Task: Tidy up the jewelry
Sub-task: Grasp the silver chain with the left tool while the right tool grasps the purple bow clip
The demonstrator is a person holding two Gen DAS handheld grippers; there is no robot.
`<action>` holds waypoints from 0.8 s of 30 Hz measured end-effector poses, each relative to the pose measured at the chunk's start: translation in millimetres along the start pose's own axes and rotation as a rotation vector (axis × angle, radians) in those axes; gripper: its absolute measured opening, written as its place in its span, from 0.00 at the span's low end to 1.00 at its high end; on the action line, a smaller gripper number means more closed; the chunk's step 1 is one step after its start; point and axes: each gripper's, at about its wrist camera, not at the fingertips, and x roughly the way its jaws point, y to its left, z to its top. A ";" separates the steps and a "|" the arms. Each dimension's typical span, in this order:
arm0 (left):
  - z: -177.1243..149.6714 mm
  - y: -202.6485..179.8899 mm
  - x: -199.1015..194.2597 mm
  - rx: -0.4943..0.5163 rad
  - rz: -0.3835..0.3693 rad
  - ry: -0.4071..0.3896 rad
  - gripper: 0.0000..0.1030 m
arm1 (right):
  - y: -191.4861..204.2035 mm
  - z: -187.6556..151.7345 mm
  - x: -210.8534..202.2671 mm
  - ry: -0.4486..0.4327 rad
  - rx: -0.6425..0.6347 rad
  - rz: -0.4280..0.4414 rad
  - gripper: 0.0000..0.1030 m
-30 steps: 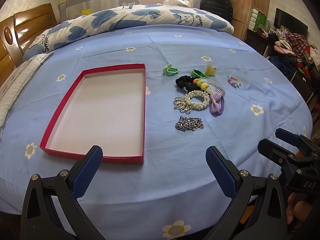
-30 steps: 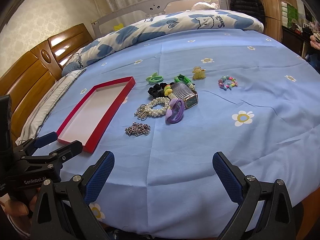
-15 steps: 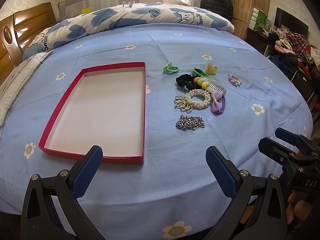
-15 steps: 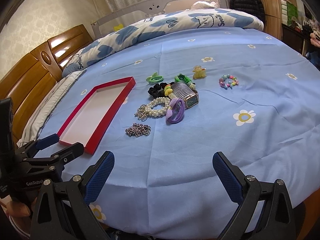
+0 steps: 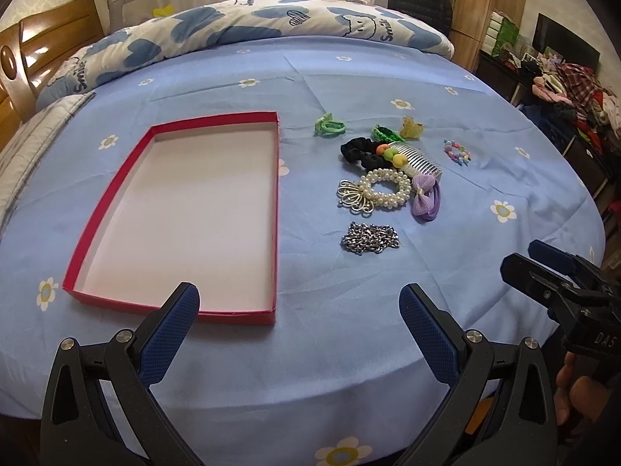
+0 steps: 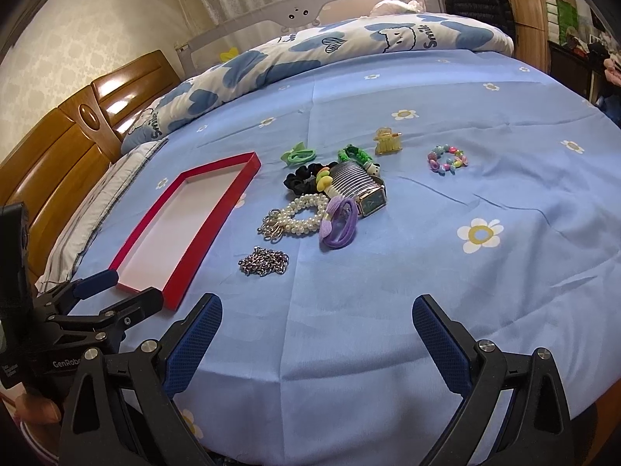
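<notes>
I am holding both grippers low over the near edge of the bed (image 5: 310, 77), and neither is touching anything. My left gripper (image 5: 299, 303) is standing with its jaws spread wide and nothing between them; my right gripper (image 6: 316, 312) is likewise gaping and carrying nothing.

The red tray (image 5: 276, 209) is lying on the blue flowered sheet (image 6: 427, 272) toward the near left of the bed, its white floor bare. Just to its right the jewelry is sitting in a loose cluster. Nearest to me, the silver chain (image 5: 370, 238) is lying bunched by itself, apart from the rest. Behind it the pearl bracelet (image 5: 388, 192) with its gold wire charm is touching the purple bow hair tie (image 5: 425, 202). A clear comb (image 5: 421, 157) is lying behind those, with a square-faced watch (image 6: 370, 202) at its end in the right wrist view, and a black scrunchie (image 5: 359, 151) beside a string of coloured balls (image 5: 392, 155). Farther back a green hair tie (image 5: 329, 126), a green braided band (image 5: 382, 132) and a yellow claw clip (image 5: 412, 127) are lying in a row. A bracelet of pastel beads (image 5: 457, 152) is sitting alone toward the right edge.

A cloud-print quilt (image 5: 252, 35) is running along the far edge.
</notes>
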 end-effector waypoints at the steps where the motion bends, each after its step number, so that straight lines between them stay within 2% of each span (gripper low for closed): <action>1: 1.6 -0.6 1.7 0.003 -0.009 0.003 1.00 | -1.1 0.9 2.0 0.002 0.002 0.004 0.96; 7: 13.8 -12.7 16.1 0.053 -0.091 0.015 1.00 | -10.8 11.0 15.6 0.003 0.014 0.028 0.93; 11: 22.5 -23.9 29.2 0.095 -0.123 0.021 0.98 | -22.0 23.7 32.5 0.015 0.041 0.037 0.80; 13: 27.0 -27.7 38.9 0.109 -0.130 0.040 0.96 | -28.2 29.5 42.2 0.027 0.062 0.049 0.76; 15: 31.1 -29.4 50.1 0.111 -0.138 0.068 0.94 | -34.0 35.4 54.2 0.045 0.090 0.072 0.64; 18: 36.9 -31.0 65.2 0.101 -0.164 0.105 0.90 | -38.3 41.9 71.0 0.072 0.116 0.095 0.56; 24: 42.6 -36.4 85.4 0.118 -0.186 0.149 0.88 | -37.5 48.6 95.3 0.113 0.122 0.110 0.48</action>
